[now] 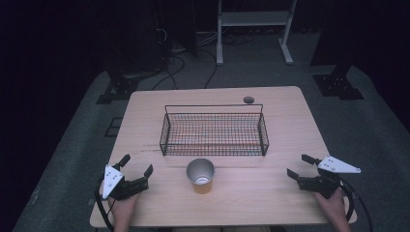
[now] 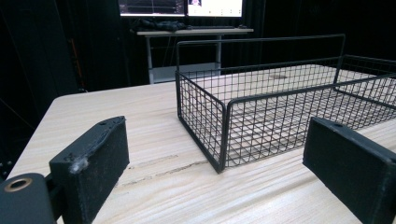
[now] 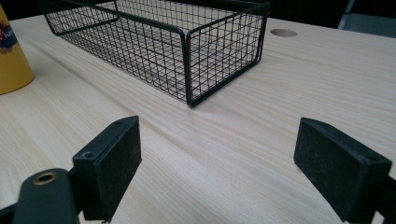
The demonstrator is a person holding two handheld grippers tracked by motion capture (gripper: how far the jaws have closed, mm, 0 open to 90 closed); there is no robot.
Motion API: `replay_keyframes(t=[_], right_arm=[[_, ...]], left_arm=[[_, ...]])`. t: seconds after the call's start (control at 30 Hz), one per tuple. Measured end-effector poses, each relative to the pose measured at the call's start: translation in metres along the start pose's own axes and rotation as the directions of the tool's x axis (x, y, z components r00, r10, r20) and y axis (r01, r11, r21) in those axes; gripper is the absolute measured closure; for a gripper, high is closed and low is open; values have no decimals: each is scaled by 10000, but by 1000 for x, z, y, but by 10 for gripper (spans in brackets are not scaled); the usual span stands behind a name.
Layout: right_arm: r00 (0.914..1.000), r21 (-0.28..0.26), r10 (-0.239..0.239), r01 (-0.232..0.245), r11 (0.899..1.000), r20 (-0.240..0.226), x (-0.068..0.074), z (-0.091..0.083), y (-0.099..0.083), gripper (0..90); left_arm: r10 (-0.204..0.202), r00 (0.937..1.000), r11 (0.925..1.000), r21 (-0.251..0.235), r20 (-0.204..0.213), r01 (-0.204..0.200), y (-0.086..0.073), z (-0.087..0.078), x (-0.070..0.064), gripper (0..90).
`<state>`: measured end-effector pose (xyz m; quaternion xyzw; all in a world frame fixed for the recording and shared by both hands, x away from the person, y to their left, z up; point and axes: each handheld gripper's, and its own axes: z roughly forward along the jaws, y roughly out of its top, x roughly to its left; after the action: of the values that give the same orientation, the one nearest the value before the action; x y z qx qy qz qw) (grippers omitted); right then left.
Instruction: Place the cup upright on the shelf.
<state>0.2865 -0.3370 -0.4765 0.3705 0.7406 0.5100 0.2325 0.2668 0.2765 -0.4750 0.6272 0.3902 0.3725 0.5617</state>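
Note:
A yellow paper cup (image 1: 201,176) stands upright and empty near the table's front edge, just in front of a black wire basket (image 1: 214,130). The basket (image 2: 280,112) is empty and sits mid-table. My left gripper (image 1: 137,166) rests at the front left, open, jaws wide apart with nothing between them, pointing toward the basket's left end. My right gripper (image 1: 301,166) is at the front right, open too and holding nothing. In the right gripper view the basket's corner (image 3: 189,70) lies ahead and the cup (image 3: 11,56) shows at the left edge.
The light wooden table (image 1: 290,125) has a round cable hole (image 1: 248,100) behind the basket. A white desk frame (image 1: 254,24) and cables stand on the dark floor beyond. Monitors (image 2: 182,7) glow on a far desk.

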Motion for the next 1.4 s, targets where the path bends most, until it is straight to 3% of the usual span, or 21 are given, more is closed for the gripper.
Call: replay_keyframes(t=[0.67, 1.0, 1.4], right_arm=[[10000, 71, 50, -50, 10000, 73, 0, 1, 0, 139], [10000, 67, 37, -37, 10000, 54, 0, 0, 0, 139], [10000, 61, 54, -55, 10000, 53, 0, 0, 0, 138]], left_arm=[[-36, 9984, 9999, -150, 567, 45, 3, 0, -11, 60], [352, 9929, 9992, -212, 1136, -330, 6, 4, -25, 51], [406, 9883, 9989, -273, 1471, -370, 7, 6, -32, 24]])
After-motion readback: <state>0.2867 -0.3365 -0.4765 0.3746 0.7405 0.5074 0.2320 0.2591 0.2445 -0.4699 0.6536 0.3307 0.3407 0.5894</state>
